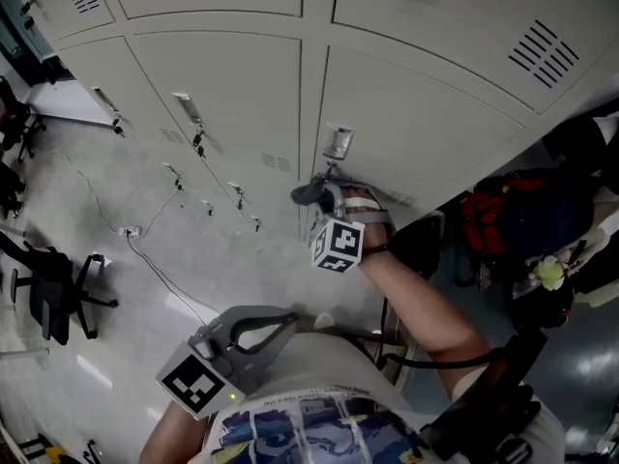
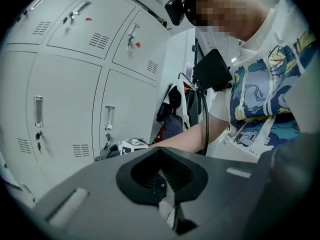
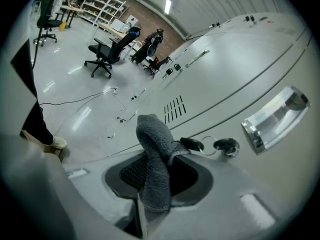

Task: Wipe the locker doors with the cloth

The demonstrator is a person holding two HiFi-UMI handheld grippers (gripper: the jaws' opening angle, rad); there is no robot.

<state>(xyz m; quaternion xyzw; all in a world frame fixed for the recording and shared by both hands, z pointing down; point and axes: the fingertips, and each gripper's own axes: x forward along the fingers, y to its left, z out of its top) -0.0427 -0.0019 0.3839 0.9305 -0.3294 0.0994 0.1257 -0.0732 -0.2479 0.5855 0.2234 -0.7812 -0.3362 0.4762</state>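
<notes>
Right gripper view shows cloth (image 3: 155, 159) (clamped) beside keys (image 3: 193, 144) near handle (image 3: 275, 116).

Grey cloth (image 3: 154, 156), bunched upright, beside closed pale locker door (image 3: 235, 66)

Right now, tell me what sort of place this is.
Probably a locker area in a workshop or office: rows of grey metal lockers, a black office chair on the shiny floor, and shelving at the far wall. The right gripper grips a grey cloth.
</notes>
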